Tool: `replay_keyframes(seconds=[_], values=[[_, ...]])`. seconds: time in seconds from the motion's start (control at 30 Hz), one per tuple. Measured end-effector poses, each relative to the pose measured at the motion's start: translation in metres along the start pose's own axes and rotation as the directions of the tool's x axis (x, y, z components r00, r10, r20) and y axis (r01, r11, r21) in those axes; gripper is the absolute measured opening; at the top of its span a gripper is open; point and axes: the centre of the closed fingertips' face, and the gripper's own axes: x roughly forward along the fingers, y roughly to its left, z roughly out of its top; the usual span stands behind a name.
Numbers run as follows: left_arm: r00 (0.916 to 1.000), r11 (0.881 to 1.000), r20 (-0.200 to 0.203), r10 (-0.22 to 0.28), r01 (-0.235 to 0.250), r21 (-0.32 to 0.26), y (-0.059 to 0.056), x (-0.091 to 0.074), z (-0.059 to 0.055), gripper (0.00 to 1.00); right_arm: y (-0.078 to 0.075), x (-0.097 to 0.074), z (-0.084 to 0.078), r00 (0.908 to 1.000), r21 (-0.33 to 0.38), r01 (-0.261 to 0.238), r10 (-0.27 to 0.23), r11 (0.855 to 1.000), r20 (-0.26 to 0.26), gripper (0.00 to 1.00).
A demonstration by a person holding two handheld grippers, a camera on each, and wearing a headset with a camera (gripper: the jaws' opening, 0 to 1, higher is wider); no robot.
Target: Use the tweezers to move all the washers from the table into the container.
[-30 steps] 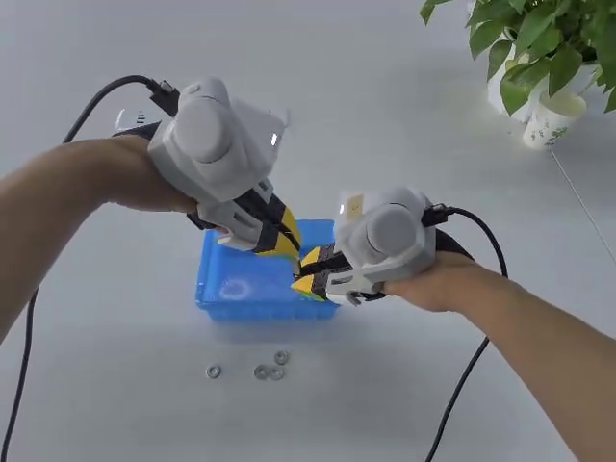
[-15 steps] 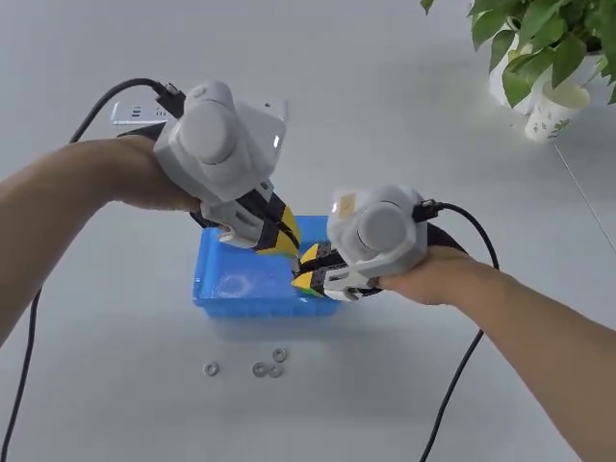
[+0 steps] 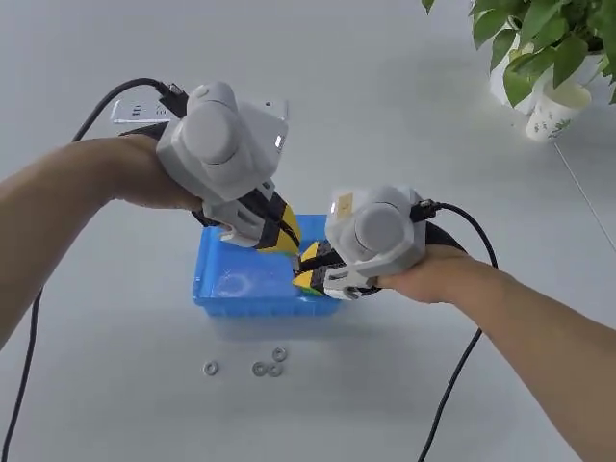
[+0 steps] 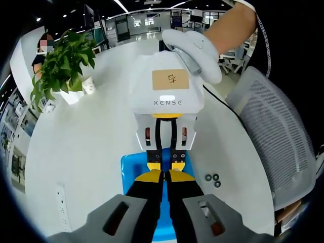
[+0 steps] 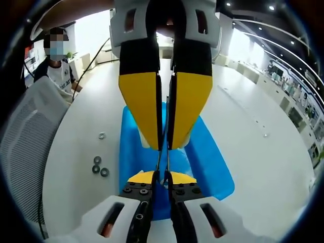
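Head view: both hand-held grippers meet nose to nose over the blue container (image 3: 252,304), which sits on the pale grey tabletop (image 3: 404,87).

Left hand-held gripper (image 3: 283,244) comes in from upper left, angled down over the container's back right part. Right hand-held gripper (image 3: 306,275) comes in from the right, its tips just beside the left one's.

Left gripper view: own black jaws with yellow tips drawn together to a narrow slit, facing the right gripper's jaws almost tip to tip, above the blue floor of the container.

Right gripper view: own jaws likewise closed to a slit. The left gripper's broad yellow pads (image 5: 139,109) hang down from the top, also nearly together. A thin dark sliver (image 5: 161,152) runs along the slit between the two sets of jaws. It is too thin to identify, and I cannot tell which gripper grips it.

Washers (image 3: 258,369): four, lying on the tabletop just in front of the container, outside it. Three sit in a close cluster, one a little apart to the left.

Pale patch on the container floor, unclear.

Surroundings: potted plant (image 3: 539,38) and paper cup (image 3: 556,108) at far right, power strip (image 3: 135,112) at far left, mesh chair (image 4: 273,131) beside the tabletop.
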Motion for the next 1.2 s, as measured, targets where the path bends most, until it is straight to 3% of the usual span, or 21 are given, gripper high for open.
replay_keyframes(seconds=[0.47,0.97,1.2], values=[[0.9999,1.0,-0.005,0.012,-0.012,0.008,-0.003,-0.011,0.008,0.06,0.001,-0.009,0.01,0.9997,-0.015,0.016,-0.016,1.0,0.016,0.11],[0.9996,0.999,-0.004,0.029,-0.029,0.016,-0.011,-0.033,0.029,0.06,0.007,-0.031,0.031,0.9975,-0.045,0.056,-0.054,0.997,0.045,0.11],[0.9996,0.999,0.001,0.03,-0.03,0.016,-0.02,-0.042,0.038,0.06,0.014,-0.04,0.04,0.9961,-0.058,0.068,-0.065,0.996,0.061,0.11]])
